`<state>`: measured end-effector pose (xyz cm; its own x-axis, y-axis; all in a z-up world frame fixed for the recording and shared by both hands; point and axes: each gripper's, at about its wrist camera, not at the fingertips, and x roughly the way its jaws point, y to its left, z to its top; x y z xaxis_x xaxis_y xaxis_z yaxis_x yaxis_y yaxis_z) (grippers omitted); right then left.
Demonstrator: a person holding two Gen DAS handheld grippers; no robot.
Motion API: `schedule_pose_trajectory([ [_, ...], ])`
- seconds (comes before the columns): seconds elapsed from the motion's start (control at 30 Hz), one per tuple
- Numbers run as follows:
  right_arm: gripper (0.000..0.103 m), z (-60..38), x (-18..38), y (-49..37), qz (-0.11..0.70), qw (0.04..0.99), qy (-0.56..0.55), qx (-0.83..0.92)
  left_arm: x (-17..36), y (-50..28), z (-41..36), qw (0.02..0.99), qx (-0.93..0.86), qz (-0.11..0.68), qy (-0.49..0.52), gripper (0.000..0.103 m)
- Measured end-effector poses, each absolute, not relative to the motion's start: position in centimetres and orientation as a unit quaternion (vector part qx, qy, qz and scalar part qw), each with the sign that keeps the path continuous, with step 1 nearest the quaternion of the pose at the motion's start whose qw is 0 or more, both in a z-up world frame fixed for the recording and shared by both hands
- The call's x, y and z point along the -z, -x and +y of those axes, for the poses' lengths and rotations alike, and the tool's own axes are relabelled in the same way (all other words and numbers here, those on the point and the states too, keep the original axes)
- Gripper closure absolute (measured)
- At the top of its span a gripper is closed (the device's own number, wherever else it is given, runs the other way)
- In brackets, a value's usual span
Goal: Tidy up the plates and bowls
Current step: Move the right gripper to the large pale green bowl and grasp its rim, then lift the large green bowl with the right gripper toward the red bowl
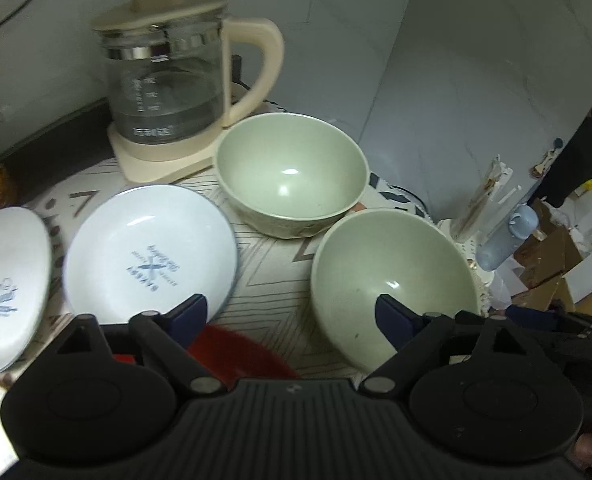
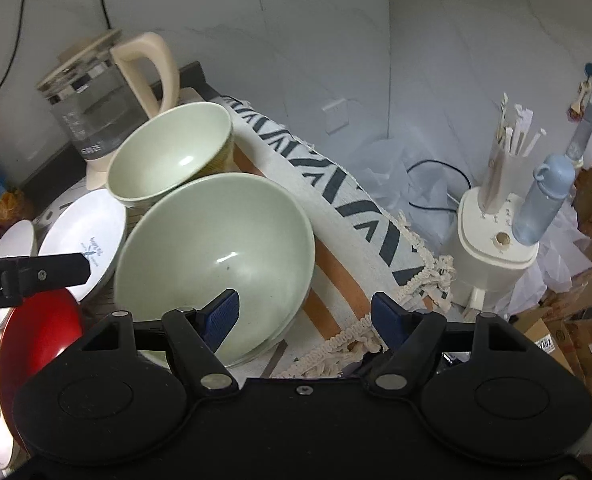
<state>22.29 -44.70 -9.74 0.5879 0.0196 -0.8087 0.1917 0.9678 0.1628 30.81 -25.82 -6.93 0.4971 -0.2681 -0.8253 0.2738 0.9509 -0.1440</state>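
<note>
Two pale green bowls stand on a patterned cloth: the far bowl (image 1: pixel 292 176) (image 2: pixel 172 156) by the kettle, the near bowl (image 1: pixel 387 280) (image 2: pixel 216 248) close to both grippers. A white plate with blue print (image 1: pixel 148 252) (image 2: pixel 84 240) lies to their left, another white plate (image 1: pixel 8 284) beyond it, and a red dish (image 1: pixel 236 352) (image 2: pixel 40 340) in front. My left gripper (image 1: pixel 292 320) is open, its right finger over the near bowl's left rim. My right gripper (image 2: pixel 305 314) is open too, its left finger inside that bowl and its right finger over the cloth's fringe.
A glass kettle (image 1: pixel 168 80) (image 2: pixel 92 112) stands at the back against the wall. The cloth's fringed edge (image 2: pixel 415 280) marks the table's right side. Beyond it are a white appliance (image 2: pixel 491 248) holding chopsticks and a blue bottle (image 2: pixel 543 200), plus cardboard boxes (image 2: pixel 587 344).
</note>
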Motion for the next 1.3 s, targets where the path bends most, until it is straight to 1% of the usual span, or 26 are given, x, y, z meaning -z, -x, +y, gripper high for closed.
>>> schedule_pose_trajectory([
  [0.03,0.035,-44.8,9.9,-22.5,0.455,0.881,-0.122,0.049,7.1,-31.1,-26.0,0.864,0.162,0.476,-0.001,0.016],
  [0.1,0.04,-45.0,10.4,-22.9,0.463,0.875,-0.132,0.051,7.6,-31.8,-26.3,0.861,0.166,0.48,-0.004,0.026],
  [0.13,0.043,-45.0,10.6,-23.1,0.467,0.872,-0.137,0.05,7.9,-32.1,-26.5,0.859,0.169,0.484,-0.004,0.029],
  [0.17,0.046,-45.1,10.8,-23.4,0.47,0.87,-0.14,0.049,8.2,-32.5,-26.6,0.855,0.173,0.489,0.0,0.035],
  [0.2,0.048,-45.0,11.0,-23.6,0.474,0.868,-0.142,0.049,8.5,-32.8,-26.7,0.852,0.176,0.493,0.003,0.039],
  [0.27,0.058,-44.9,11.4,-24.0,0.481,0.864,-0.143,0.047,9.1,-33.4,-27.0,0.847,0.18,0.5,0.004,0.044],
  [0.3,0.06,-44.9,11.7,-24.3,0.485,0.861,-0.147,0.046,9.4,-33.7,-27.2,0.844,0.181,0.506,0.002,0.048],
  [0.37,0.068,-45.0,12.0,-24.6,0.488,0.858,-0.155,0.045,10.2,-34.3,-27.4,0.836,0.182,0.518,0.003,0.051],
  [0.43,0.073,-45.1,12.4,-25.0,0.493,0.853,-0.163,0.045,10.9,-34.7,-27.5,0.829,0.18,0.529,0.006,0.052],
  [0.47,0.076,-45.1,12.5,-25.1,0.496,0.851,-0.166,0.046,11.2,-34.9,-27.4,0.827,0.178,0.534,0.007,0.055],
  [0.53,0.079,-45.1,12.8,-25.2,0.5,0.848,-0.169,0.043,11.9,-35.2,-27.5,0.82,0.179,0.544,0.013,0.062],
  [0.57,0.082,-45.1,13.0,-25.3,0.503,0.847,-0.17,0.041,12.2,-35.4,-27.5,0.815,0.18,0.551,0.019,0.07],
  [0.6,0.084,-45.1,13.1,-25.4,0.505,0.845,-0.171,0.04,12.5,-35.5,-27.5,0.809,0.182,0.558,0.023,0.075],
  [0.7,0.086,-45.1,13.4,-25.4,0.506,0.844,-0.173,0.037,13.1,-35.6,-27.5,0.802,0.187,0.567,0.024,0.081],
  [0.87,0.087,-45.0,13.4,-25.6,0.504,0.846,-0.167,0.033,13.4,-35.2,-28.3,0.801,0.192,0.566,0.005,0.083],
  [1.03,0.087,-45.5,12.9,-25.5,0.494,0.85,-0.179,0.031,13.1,-34.9,-28.7,0.805,0.193,0.561,0.007,0.082],
  [1.3,0.087,-45.8,10.2,-25.1,0.462,0.87,-0.17,0.018,10.6,-33.9,-28.3,0.826,0.197,0.527,0.019,0.082],
])
